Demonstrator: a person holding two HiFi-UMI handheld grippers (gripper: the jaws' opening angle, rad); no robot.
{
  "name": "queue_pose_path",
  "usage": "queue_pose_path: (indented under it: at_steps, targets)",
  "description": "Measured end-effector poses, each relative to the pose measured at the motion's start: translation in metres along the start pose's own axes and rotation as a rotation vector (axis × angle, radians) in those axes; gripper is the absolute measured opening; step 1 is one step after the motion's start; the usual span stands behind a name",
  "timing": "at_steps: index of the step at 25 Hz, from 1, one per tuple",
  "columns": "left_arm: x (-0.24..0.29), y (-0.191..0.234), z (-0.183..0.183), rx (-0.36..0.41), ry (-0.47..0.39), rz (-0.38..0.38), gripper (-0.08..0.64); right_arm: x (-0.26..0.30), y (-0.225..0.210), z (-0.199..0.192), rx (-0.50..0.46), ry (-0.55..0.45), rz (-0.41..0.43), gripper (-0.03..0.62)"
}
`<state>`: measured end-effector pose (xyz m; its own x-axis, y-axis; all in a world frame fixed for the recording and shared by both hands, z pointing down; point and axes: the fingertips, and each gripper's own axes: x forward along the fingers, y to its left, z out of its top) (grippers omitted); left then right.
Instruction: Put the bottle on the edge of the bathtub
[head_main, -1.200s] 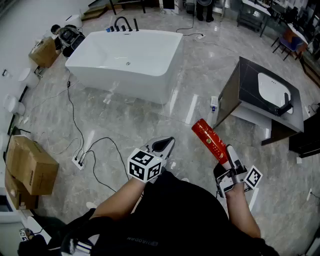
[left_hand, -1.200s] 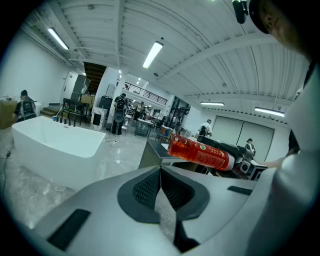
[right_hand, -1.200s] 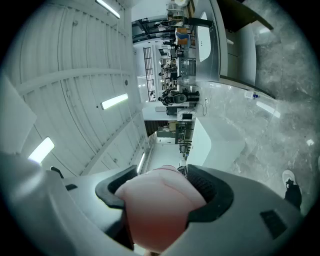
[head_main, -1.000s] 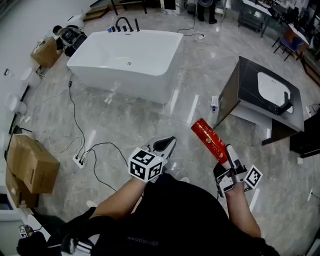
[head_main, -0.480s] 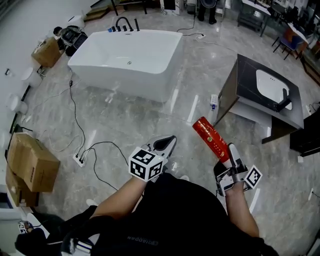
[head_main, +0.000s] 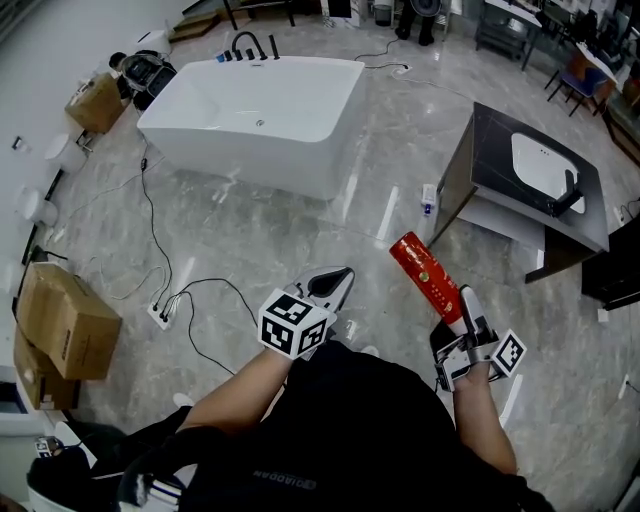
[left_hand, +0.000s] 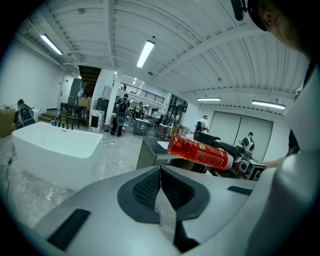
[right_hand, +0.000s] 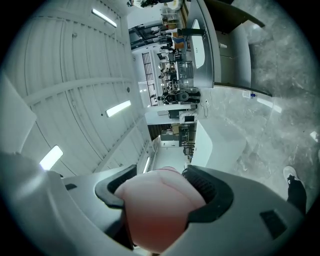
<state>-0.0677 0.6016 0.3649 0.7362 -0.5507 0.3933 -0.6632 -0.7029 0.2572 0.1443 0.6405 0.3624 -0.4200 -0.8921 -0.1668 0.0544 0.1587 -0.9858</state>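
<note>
**Change since the earlier pictures.** Little has changed. In the head view the bathtub (head_main: 250, 150) and the vanity cabinet (head_main: 470, 190) have slid slightly toward the top of the frame. Both grippers and the bottle (head_main: 422, 272) sit in nearly the same places as before. The bottle was already held by the right gripper and remains so. It is no closer to the tub's edge.

**Count and position, left to right.**
- Cardboard boxes: three. Two (head_main: 65, 320) are together at the left edge, and one (head_main: 95, 102) is on the floor beyond the tub's left end.
- Cable: one black cable runs across the floor to a power strip (head_main: 160, 318).
- Bathtub: one, white and freestanding, at upper left, with a black tap (head_main: 245, 45) on its far rim. Nothing can be seen on the near rim.
- Left gripper (head_main: 335, 280): one, held low at centre. Its own view shows the jaws together with nothing between them.
- Bottle: one, red with a label, in the air over the floor. It is tilted up and to the left, well apart from the tub.
- Right gripper (head_main: 463, 303): one. Its own view shows the jaws clamped on the bottle's pale lower end.
- Small container (head_main: 428, 203): one, on the floor just beside the cabinet. It is too small to identify.
- Vanity cabinet: one, at right. Its dark worktop (head_main: 500, 140) carries one white basin (head_main: 538, 160) and a black tap.
</note>
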Motion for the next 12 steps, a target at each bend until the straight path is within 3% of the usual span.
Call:
queue_pose_path:
  at_steps: [12]
  targets:
    - [0.0019, -0.0057, 0.0044, 0.031, 0.024, 0.008, 0.017, -0.0035, -0.0006, 0.0079, -0.003, 0.006, -0.006, 0.318]
